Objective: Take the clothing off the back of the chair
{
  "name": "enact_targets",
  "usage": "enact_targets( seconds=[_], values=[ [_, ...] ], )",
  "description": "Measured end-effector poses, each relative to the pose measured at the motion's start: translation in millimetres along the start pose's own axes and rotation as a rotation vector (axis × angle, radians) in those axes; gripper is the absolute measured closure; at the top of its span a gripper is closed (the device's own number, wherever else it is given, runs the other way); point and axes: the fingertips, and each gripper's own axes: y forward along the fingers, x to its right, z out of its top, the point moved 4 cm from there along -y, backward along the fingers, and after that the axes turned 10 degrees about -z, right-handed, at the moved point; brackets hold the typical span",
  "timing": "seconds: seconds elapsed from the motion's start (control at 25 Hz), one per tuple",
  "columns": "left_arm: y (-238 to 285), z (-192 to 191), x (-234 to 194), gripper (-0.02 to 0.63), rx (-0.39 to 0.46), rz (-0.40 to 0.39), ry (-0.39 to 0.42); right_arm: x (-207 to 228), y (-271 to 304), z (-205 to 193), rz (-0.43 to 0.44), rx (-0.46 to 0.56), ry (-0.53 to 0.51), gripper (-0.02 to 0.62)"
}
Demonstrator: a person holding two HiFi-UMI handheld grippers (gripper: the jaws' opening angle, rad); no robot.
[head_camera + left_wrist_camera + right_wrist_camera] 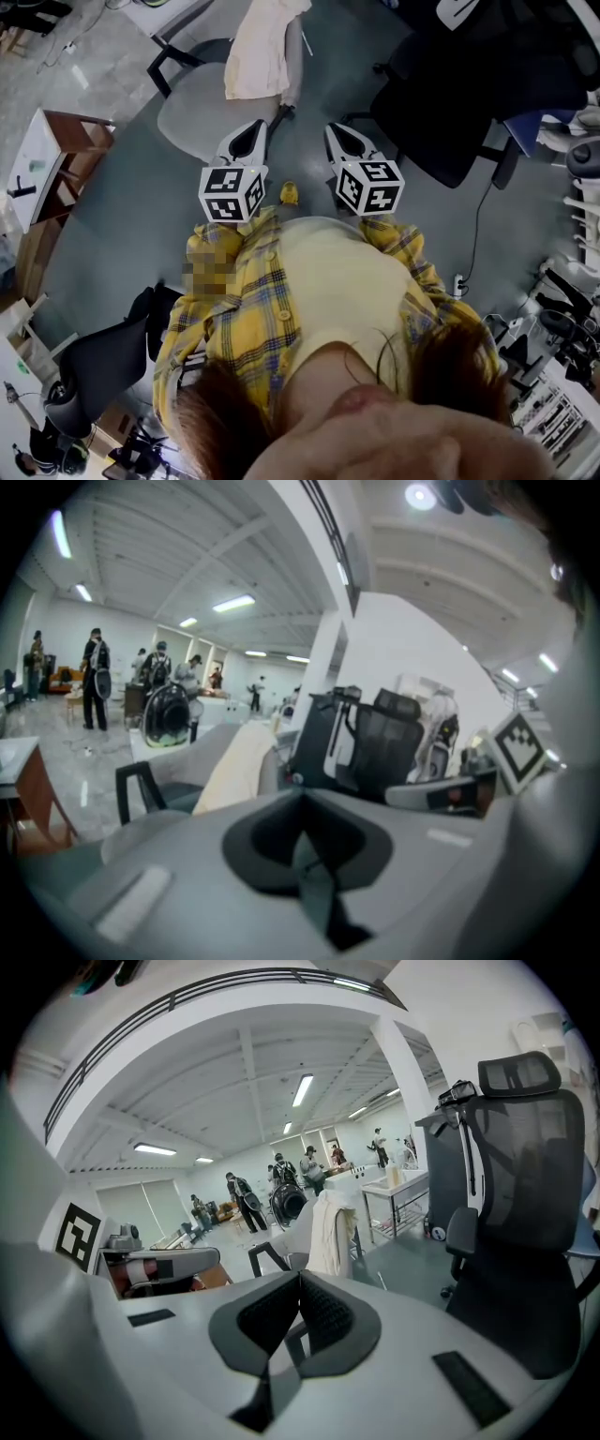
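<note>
Facing one grey chair [192, 111] with two grippers, and one cream garment [261, 47] draped over its backrest.

From where I stand I count one person in a yellow plaid shirt [246, 309] and one black mesh chair [450, 103] off to the right. The garment hangs lengthwise down the backrest, its long axis upright, folded over the top edge. The left gripper [253, 131] has its jaws clenched together on nothing. The right gripper [337, 133] is likewise closed and empty. Both point toward the garment, well apart from it, touching nothing.
</note>
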Motion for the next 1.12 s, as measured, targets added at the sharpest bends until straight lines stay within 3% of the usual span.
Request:
enact_targets(
  seconds=[0.48, 0.92, 1.12],
  values=[
    [34.1, 7.6, -39.3, 0.601, -0.050, -0.024, 0.041, -6.1, 42.9, 20.6, 0.008, -0.027, -0.008, 0.581],
    [73.5, 29.5, -81.2, 0.601, -0.054, 0.017, 0.010, 14.4, 105.7, 57.2, 0.056, -0.041, -0.012, 0.581],
    [109.1, 48.1, -96.3, 0.600, -0.070, 0.010, 0.045, 30.5, 134.7, 79.0, 0.076, -0.060, -0.019, 0.581]
  ],
)
